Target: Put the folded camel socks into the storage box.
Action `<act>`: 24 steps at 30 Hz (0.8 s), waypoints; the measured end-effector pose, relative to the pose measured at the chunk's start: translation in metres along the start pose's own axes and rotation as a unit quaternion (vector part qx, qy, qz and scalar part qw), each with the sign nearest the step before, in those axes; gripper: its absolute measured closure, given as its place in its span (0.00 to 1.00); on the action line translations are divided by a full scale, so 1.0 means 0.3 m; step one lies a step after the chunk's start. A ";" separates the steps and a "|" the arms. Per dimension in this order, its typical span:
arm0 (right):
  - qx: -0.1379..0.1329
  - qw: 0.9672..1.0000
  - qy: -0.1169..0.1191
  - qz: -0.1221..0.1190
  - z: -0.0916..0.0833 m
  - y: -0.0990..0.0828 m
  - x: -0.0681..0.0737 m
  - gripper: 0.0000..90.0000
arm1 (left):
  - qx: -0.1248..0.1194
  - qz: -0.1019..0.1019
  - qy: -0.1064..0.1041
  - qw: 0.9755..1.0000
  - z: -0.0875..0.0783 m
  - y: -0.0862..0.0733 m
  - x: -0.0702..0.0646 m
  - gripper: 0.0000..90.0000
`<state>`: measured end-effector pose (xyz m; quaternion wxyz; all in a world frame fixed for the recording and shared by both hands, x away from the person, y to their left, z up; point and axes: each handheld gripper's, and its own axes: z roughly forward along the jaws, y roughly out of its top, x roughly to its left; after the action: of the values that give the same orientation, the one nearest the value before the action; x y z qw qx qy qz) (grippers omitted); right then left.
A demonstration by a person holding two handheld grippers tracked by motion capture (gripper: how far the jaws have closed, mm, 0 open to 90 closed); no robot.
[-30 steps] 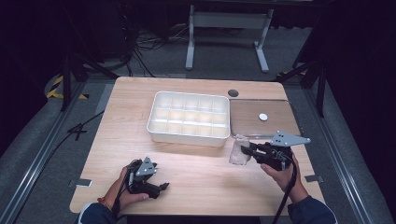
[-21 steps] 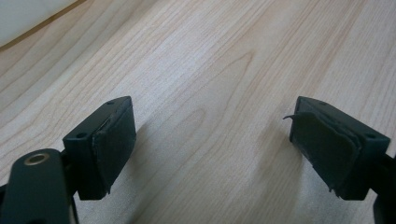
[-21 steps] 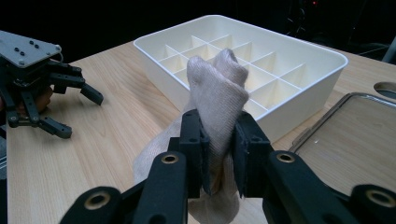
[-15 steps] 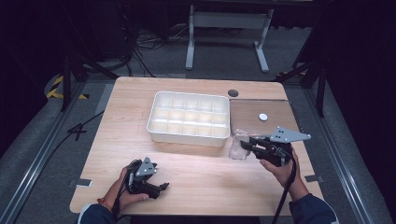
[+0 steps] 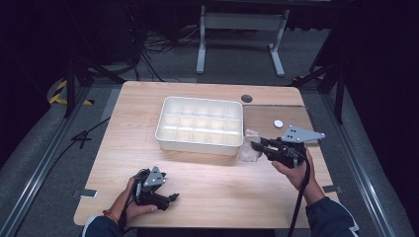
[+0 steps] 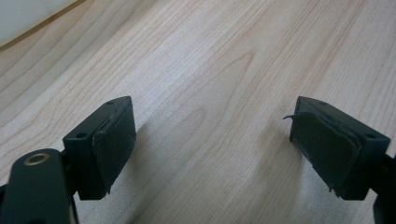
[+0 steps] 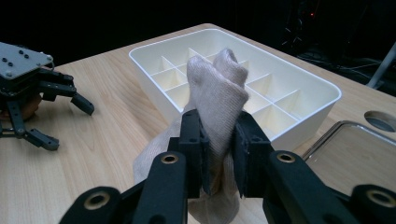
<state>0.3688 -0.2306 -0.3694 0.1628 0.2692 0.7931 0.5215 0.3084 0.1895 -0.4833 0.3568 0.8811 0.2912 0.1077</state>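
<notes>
The right gripper (image 7: 218, 154) has its jaws pinched on a bunched beige sock (image 7: 217, 100), which hangs just off the near right corner of the white divided tray (image 5: 199, 144) and beside the grey inset panel (image 5: 262, 118) of the wooden table (image 5: 217, 197). The left gripper (image 6: 210, 144) rests low over bare tabletop near the front edge, jaws spread wide with nothing between them. The step in hand is judged to be carrying the sock toward the tray; the next move calls for clearing the tray's rim, settling over one compartment, and only then releasing.
</notes>
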 end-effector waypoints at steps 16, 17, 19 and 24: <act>-0.006 1.000 -0.005 -0.020 0.071 0.107 0.003 0.84 | 0.000 -0.002 -0.001 1.000 0.001 0.000 -0.001 0.16; -0.005 1.000 -0.004 -0.019 0.079 0.112 0.002 0.84 | 0.000 -0.001 0.000 1.000 0.000 0.000 0.000 0.16; -0.002 1.000 -0.007 -0.023 0.099 0.120 0.001 0.84 | -0.001 -0.003 -0.001 1.000 0.001 0.000 -0.001 0.16; 0.004 1.000 -0.002 -0.022 0.157 0.133 0.001 0.84 | -0.003 -0.005 -0.001 1.000 0.001 0.000 -0.003 0.16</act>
<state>0.4042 -0.1832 -0.3520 0.1749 0.2535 0.8005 0.5141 0.3079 0.1889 -0.4837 0.3598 0.8787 0.2952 0.1061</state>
